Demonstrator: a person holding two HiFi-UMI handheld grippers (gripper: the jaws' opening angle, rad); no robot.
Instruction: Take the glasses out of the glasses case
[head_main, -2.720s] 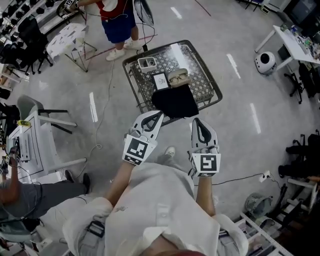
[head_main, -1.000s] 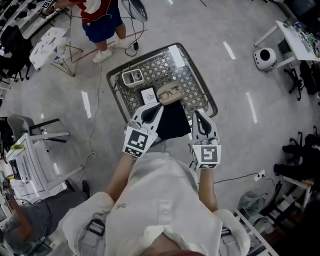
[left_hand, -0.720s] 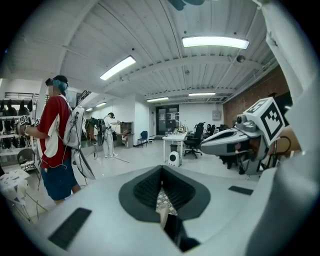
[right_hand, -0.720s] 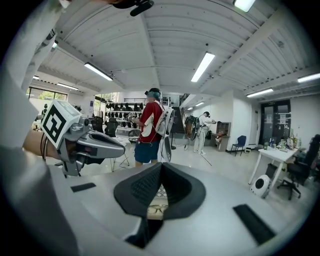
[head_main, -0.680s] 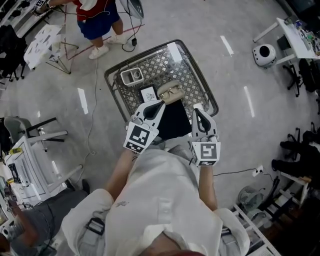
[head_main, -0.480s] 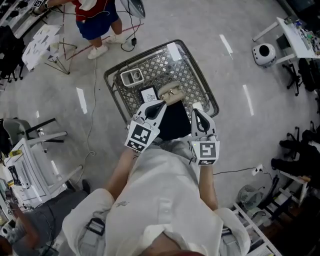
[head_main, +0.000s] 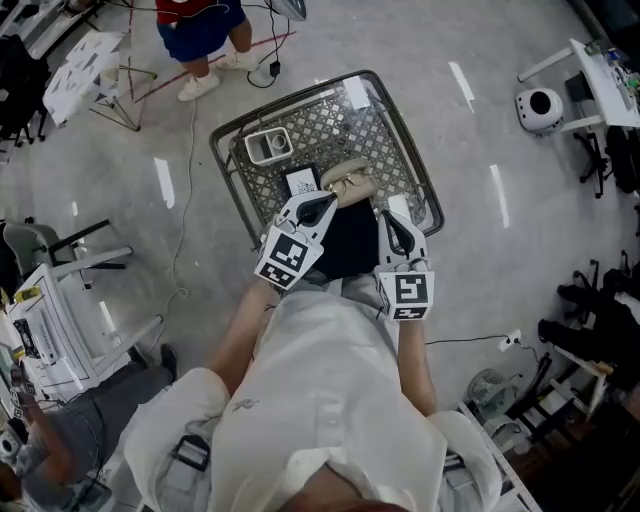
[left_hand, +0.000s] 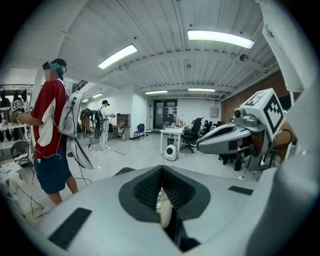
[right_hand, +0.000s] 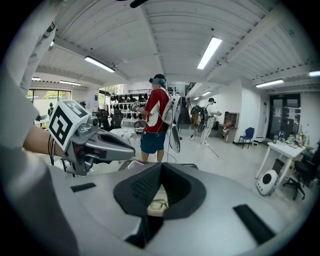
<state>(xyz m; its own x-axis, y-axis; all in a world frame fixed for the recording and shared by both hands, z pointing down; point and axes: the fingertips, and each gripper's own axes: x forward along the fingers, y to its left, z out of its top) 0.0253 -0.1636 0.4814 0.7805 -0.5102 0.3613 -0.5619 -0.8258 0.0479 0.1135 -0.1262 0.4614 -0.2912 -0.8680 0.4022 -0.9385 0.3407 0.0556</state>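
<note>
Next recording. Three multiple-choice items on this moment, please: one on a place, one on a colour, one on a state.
1. Where does the beige oval glasses case lie? A on the floor; B on the metal mesh-top table, beyond the cloth; C on a shelf.
2. What colour is the flat cloth at the table's near edge? A red; B white; C black.
3. How is the case? A open, dark-framed glasses inside; B closed; C open, empty.
Key: 1 B, it rests on the mesh; 2 C, dark all over; 3 A, the right gripper view shows the frames in it.
</note>
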